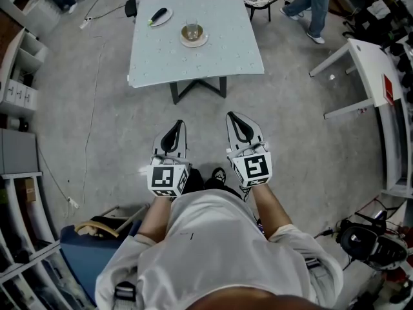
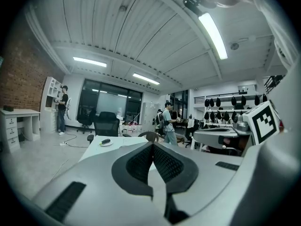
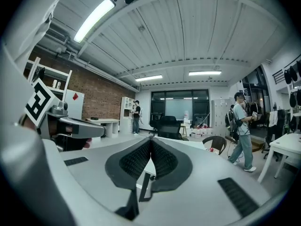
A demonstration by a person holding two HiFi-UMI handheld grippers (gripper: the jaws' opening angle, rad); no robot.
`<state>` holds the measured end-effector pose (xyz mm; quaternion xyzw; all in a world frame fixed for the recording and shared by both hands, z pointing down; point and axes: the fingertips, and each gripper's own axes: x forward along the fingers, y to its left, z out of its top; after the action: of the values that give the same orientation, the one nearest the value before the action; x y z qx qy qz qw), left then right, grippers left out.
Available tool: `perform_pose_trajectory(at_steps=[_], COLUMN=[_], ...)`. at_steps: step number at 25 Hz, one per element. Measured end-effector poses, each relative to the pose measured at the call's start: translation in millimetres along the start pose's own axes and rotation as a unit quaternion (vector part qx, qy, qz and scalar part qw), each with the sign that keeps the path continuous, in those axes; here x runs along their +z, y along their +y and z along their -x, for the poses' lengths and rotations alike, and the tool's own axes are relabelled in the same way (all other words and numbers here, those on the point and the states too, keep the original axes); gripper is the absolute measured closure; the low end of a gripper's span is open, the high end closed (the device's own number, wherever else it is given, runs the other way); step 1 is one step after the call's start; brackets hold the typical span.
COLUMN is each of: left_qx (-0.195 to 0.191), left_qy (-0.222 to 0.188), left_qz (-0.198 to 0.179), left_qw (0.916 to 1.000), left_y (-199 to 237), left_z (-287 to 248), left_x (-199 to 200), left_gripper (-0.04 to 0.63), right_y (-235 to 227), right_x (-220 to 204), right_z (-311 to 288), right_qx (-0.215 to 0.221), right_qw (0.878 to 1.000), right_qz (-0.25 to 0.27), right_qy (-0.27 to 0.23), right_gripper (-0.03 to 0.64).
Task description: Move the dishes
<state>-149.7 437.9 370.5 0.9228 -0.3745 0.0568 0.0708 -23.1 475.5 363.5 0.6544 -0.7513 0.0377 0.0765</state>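
Head view: a pale square table is seen ahead on the grey floor, well apart from both grippers. A small white plate with a dark oblong item is placed near the far left corner of the table. A clear glass on a round saucer is set near the middle of the far edge. The left gripper and the right gripper are held side by side, each with its jaws pressed together on nothing. No dish is judged to be moved yet, so the whole task is left.
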Motion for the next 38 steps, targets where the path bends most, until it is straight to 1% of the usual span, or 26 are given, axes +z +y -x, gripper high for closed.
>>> perform_pose_trajectory(at_steps=[5,8,12,15,18,22,27,29,32,36,38], left_qx=[-0.015,-0.029,-0.047,-0.061,-0.070,-0.077,-0.060,-0.050,-0.040,-0.028,-0.020], left_qy=[0.005,0.006,0.012,0.026,0.033,0.036,0.036,0.030,0.022,0.029,0.036], left_qz=[0.003,0.004,0.008,0.005,0.008,0.012,0.022,0.023,0.012,0.010,0.007], left_qw=[0.9999,0.9996,0.9988,0.9978,0.9969,0.9963,0.9973,0.9980,0.9989,0.9991,0.9991], left_y=[27.3,48.0,77.9,96.7,105.1,107.7,118.9,124.0,130.1,134.6,138.2], left_z=[-5.9,-8.9,-12.6,-15.5,-21.2,-38.3,-75.4,-96.7,-134.6,-183.1,-207.7], left_x=[-5.2,-4.8,-10.0,-18.6,-21.2,-22.7,-19.6,-13.6,-0.5,12.8,18.2], left_gripper=[0.577,0.577,0.577,0.577,0.577,0.577,0.577,0.577,0.577,0.577,0.577], right_y=[9.6,19.4,32.0,38.5,36.3,24.4,0.0,-13.8,-38.6,-78.4,-99.0], right_x=[-2.3,-4.6,-8.8,-12.0,-12.8,-15.9,-12.7,-10.9,-5.0,7.4,12.4], right_z=[-19.5,-35.5,-56.7,-69.1,-75.6,-89.8,-122.4,-139.3,-169.8,-203.9,-220.1], right_qx=[-0.011,-0.015,-0.028,-0.038,-0.048,-0.051,-0.039,-0.031,-0.014,0.002,0.010], right_qw=[1.000,1.000,0.999,0.998,0.998,0.997,0.998,0.999,0.999,1.000,1.000], right_qz=[0.002,-0.004,-0.010,-0.014,-0.019,-0.021,-0.019,-0.020,-0.019,-0.012,-0.016], right_qy=[0.009,0.020,0.031,0.038,0.045,0.054,0.045,0.039,0.029,0.020,0.018], right_gripper=[0.615,0.564,0.535,0.515,0.509,0.499,0.486,0.482,0.476,0.468,0.465])
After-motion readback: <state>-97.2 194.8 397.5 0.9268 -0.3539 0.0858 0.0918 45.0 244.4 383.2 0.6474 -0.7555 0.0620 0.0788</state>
